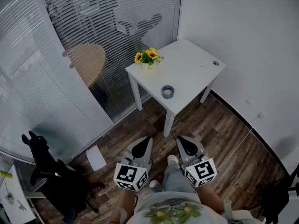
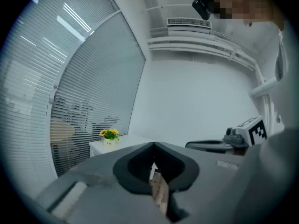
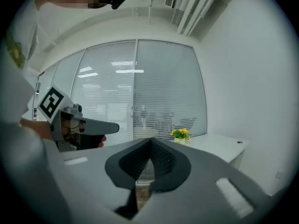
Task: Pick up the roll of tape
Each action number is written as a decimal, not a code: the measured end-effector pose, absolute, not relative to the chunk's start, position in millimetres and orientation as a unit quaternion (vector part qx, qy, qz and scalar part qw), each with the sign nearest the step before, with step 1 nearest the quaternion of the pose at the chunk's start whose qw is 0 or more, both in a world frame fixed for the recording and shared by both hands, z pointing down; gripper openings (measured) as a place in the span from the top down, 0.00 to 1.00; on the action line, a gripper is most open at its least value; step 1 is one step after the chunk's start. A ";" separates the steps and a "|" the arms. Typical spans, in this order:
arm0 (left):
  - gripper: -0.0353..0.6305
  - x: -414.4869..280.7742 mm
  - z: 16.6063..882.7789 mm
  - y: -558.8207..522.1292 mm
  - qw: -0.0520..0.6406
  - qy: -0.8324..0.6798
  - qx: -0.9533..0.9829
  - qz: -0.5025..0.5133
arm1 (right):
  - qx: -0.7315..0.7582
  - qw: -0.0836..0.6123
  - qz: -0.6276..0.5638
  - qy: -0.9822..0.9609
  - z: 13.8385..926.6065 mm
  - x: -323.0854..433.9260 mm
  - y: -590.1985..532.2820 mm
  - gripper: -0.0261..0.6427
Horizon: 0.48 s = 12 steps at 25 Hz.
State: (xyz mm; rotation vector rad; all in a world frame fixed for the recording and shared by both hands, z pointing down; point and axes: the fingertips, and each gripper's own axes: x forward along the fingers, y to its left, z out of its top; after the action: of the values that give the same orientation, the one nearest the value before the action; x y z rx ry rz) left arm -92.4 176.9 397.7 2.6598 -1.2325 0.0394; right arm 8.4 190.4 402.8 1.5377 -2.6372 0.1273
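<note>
A grey-blue roll of tape (image 1: 168,92) lies flat near the front edge of a small white table (image 1: 191,71). Both grippers are held low in front of the person, well short of the table. My left gripper (image 1: 145,139) is shut, jaw tips meeting, nothing between them; in its own view the left gripper (image 2: 153,145) points toward the table. My right gripper (image 1: 180,139) is also shut and empty, and the right gripper (image 3: 150,140) appears the same in its own view. The tape is hidden in both gripper views.
A pot of yellow flowers (image 1: 148,58) stands at the table's far-left corner. Glass walls with blinds run along the left. A black office chair (image 1: 56,171) and a sheet of paper (image 1: 96,158) are on the wooden floor at the left. White walls close the right.
</note>
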 end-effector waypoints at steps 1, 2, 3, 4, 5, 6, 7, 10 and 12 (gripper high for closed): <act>0.94 -90.1 397.4 177.8 0.100 -0.419 0.903 0.016 | 0.502 0.045 0.042 -0.863 402.5 9.2 191.3 0.96; 0.94 -87.9 397.3 178.2 0.094 -0.419 0.903 0.020 | 0.502 0.046 0.042 -0.863 402.4 9.9 191.8 0.96; 0.94 -86.0 397.4 177.8 0.089 -0.420 0.903 0.023 | 0.502 0.047 0.041 -0.863 402.2 10.4 191.7 0.96; 0.94 -84.4 397.8 176.7 0.084 -0.421 0.903 0.026 | 0.502 0.048 0.041 -0.862 402.1 10.6 190.9 0.96; 0.94 -82.7 398.4 175.2 0.082 -0.420 0.903 0.028 | 0.503 0.048 0.039 -0.862 401.8 10.5 189.8 0.96; 0.94 -80.7 398.8 173.6 0.081 -0.417 0.905 0.030 | 0.503 0.047 0.038 -0.862 401.1 10.2 188.8 0.96; 0.94 -77.9 398.4 171.8 0.080 -0.411 0.908 0.030 | 0.502 0.046 0.035 -0.863 400.1 9.7 187.8 0.96; 0.94 -67.7 392.5 160.5 0.060 -0.391 0.917 0.039 | 0.498 0.045 0.023 -0.865 396.5 8.0 181.1 0.96; 0.94 -63.7 386.4 148.8 0.044 -0.388 0.920 0.045 | 0.496 0.048 0.015 -0.867 394.6 6.8 172.3 0.96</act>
State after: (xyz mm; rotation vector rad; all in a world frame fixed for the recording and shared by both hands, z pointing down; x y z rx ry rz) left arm -63.7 148.8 386.4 2.8113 -1.1847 0.1380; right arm 6.8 172.3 394.6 1.5126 -2.6427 0.0469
